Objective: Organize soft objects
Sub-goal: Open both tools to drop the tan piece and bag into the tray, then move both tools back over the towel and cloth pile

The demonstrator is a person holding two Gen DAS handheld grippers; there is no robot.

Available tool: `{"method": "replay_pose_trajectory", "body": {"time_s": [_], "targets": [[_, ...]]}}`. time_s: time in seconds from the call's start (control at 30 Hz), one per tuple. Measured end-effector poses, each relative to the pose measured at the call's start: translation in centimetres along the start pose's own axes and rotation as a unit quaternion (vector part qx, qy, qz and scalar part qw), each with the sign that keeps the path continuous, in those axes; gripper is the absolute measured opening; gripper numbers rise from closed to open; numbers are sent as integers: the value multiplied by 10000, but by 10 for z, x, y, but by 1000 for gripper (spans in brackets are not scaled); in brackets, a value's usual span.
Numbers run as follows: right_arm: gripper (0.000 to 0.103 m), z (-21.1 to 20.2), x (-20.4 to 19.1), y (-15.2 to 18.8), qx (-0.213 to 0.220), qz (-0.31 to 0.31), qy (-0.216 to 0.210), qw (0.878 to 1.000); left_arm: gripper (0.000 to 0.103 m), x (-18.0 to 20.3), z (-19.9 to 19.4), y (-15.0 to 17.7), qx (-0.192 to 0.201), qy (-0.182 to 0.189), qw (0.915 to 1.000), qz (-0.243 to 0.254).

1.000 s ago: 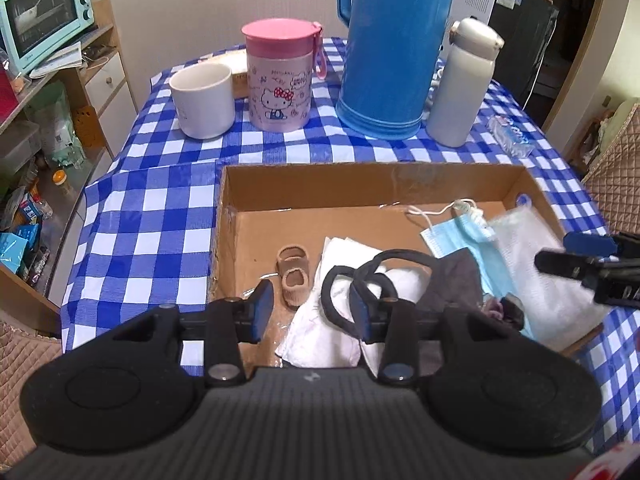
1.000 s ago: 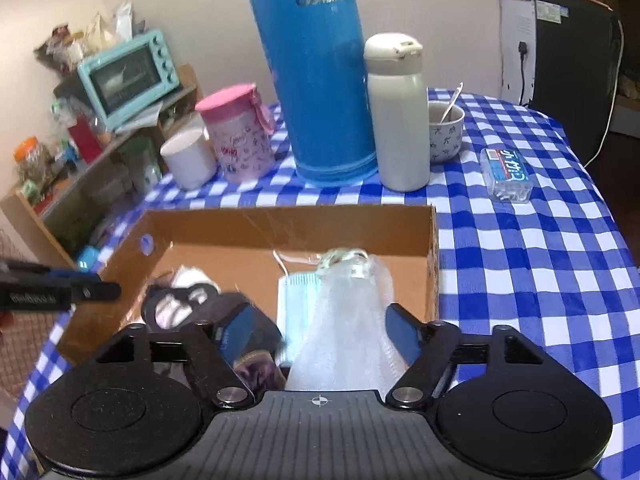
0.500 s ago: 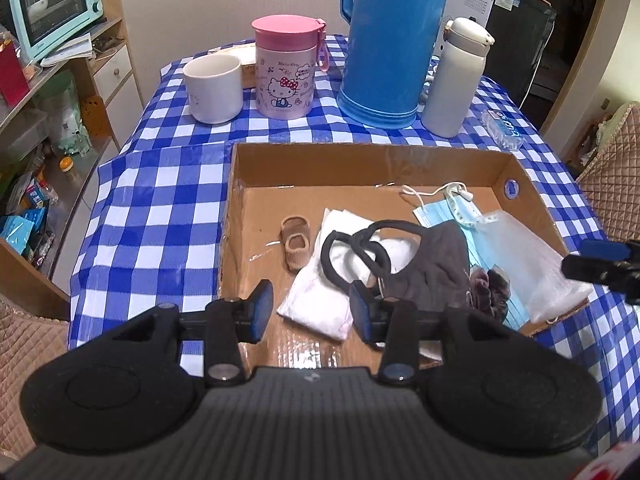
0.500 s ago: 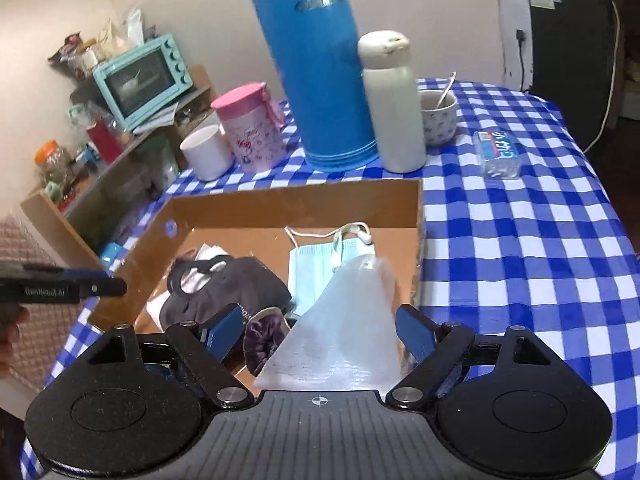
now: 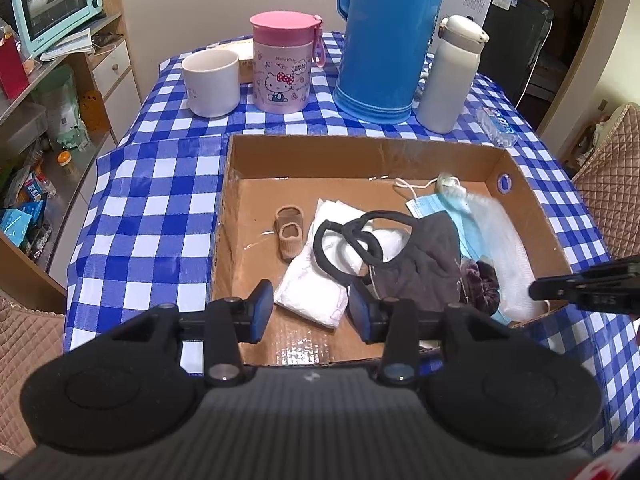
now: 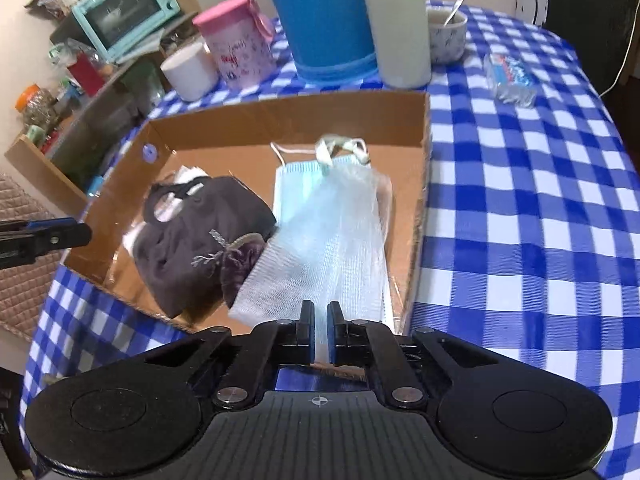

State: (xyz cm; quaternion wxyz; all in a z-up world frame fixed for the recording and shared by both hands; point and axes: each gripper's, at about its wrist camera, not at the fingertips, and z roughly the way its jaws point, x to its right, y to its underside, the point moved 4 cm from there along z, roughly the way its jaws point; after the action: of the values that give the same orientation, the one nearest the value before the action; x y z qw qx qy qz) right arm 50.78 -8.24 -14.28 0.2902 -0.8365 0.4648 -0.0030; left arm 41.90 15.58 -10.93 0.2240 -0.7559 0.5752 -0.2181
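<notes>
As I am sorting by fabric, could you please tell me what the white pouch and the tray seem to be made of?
White pouch: fine synthetic mesh, probably; see-through weave, blue mask visible beneath. Tray: brown corrugated cardboard; raw cut edges, glossy tape.

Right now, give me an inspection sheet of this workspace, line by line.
Surface: blue checked tablecloth, cardboard box on it.
Job's things: in the box, white mesh bag, blue face mask, dark cloth mask, purple scrunchie, tan baby socks, white cloth.
Clutter: blue thermos, white bottle, pink cup, white mug.
Grippers: left gripper open, empty; right gripper shut on the mesh bag's near edge.
Cables: one by the dark appliance.
Surroundings: toaster oven on a shelf.
</notes>
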Motion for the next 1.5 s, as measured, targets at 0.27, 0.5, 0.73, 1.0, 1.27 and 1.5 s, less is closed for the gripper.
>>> {"method": "replay_pose_trajectory", "body": {"time_s": [0.27, 0.5, 0.73, 1.0, 1.27, 1.5], "targets": [[8, -12, 1, 3, 297, 178, -188, 9992, 39, -7, -2, 3, -40, -49, 9999, -127], [54, -68, -6, 19, 1003, 251, -263, 9943, 43, -11, -22, 10, 45, -12, 9995, -307], [54, -103, -21, 49, 1176, 308, -280, 9922, 45, -2, -57, 34, 133, -47, 9997, -204], [54, -129, -42, 90, 1127, 275, -224, 9930, 45, 10, -96, 79, 8, -34, 9998, -183], [54, -141, -65, 125, 915, 173, -373, 9950, 46, 24, -123, 121, -105, -109, 9998, -125], [54, -141, -82, 155, 714, 89, -493, 9962, 47, 33, -133, 156, -305, -47, 9993, -207]]}}
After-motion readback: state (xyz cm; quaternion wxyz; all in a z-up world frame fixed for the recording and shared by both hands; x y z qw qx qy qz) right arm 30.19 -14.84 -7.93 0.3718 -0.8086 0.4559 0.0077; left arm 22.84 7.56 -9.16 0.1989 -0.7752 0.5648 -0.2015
